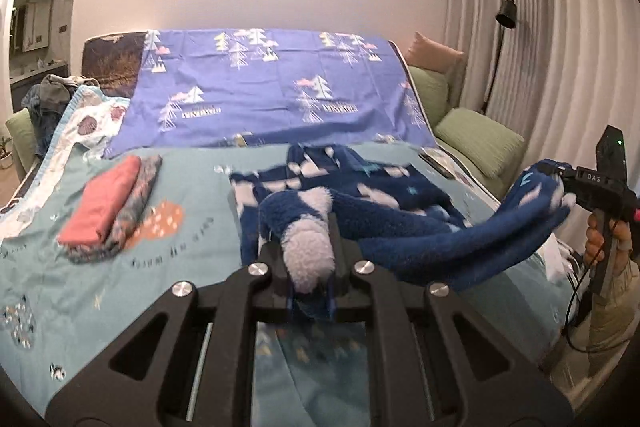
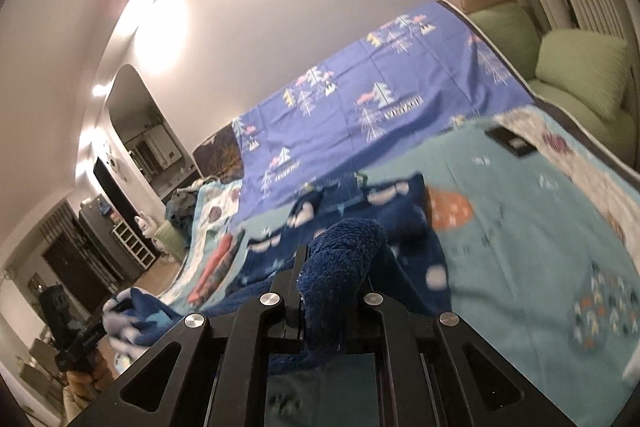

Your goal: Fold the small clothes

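A dark blue fleece garment with white patches (image 1: 380, 195) lies partly on the teal bedspread (image 1: 168, 267) and is held up by its near edge. My left gripper (image 1: 310, 267) is shut on one corner of it, fleece bunched between the jaws. My right gripper (image 2: 328, 287) is shut on the other corner; it also shows at the right of the left wrist view (image 1: 560, 183), with the fleece stretched between the two. The left gripper appears at the lower left of the right wrist view (image 2: 116, 311), holding fleece.
A folded pink piece on a folded patterned piece (image 1: 112, 203) lies at the left of the bed. A blue tree-print sheet (image 1: 272, 87) covers the headboard end. A dark flat object (image 2: 510, 141) lies near the right bed edge. Green sofa cushions (image 1: 476, 139) stand beyond.
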